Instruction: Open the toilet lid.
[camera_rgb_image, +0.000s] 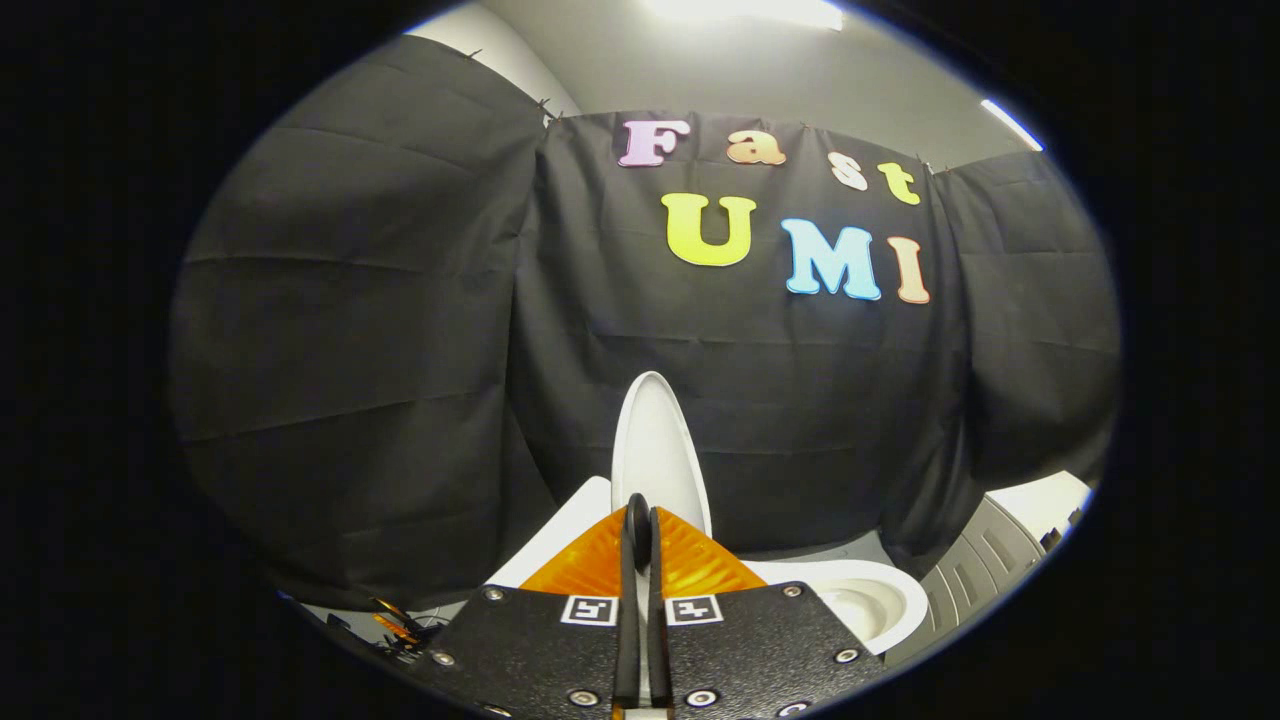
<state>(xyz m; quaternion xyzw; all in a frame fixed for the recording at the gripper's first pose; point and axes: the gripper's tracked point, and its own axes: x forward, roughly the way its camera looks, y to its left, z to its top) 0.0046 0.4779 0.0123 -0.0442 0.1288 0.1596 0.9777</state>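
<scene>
Gripper (640, 520): two slim fingers, pressed close side by side with a thin slit between them, their rounded tips meeting against the lower edge of the lid; whether anything was pinched between them could not be told, and they looked clenched with nothing visibly held. Behind the fingers sat two ribbed, translucent wedge pieces, and below these a speckled matte plate (760, 640) fixed with round metal screws and bearing two small square printed markers. Lid (655, 450): smooth glossy white plastic, elongated oval with a raised rim, standing nearly upright just beyond the fingertips and leaning toward the cloth wall. Bowl (870, 600): glossy white ceramic, rounded rim, lying open to the right of the fingers and below the lid, its hollow interior partly seen. A flat white slab-like surface (570, 530) ran to the left of the lid, behind the wedges; its identity was unclear. Wall (350, 350): black woven cloth, hung in panels with soft folds and horizontal creases, pinned along the top. Grey ribbed panel (985, 570), slatted, stood low at the far right beside the bowl. Ceiling (700, 60): plain pale grey, with bright strip lights.
</scene>
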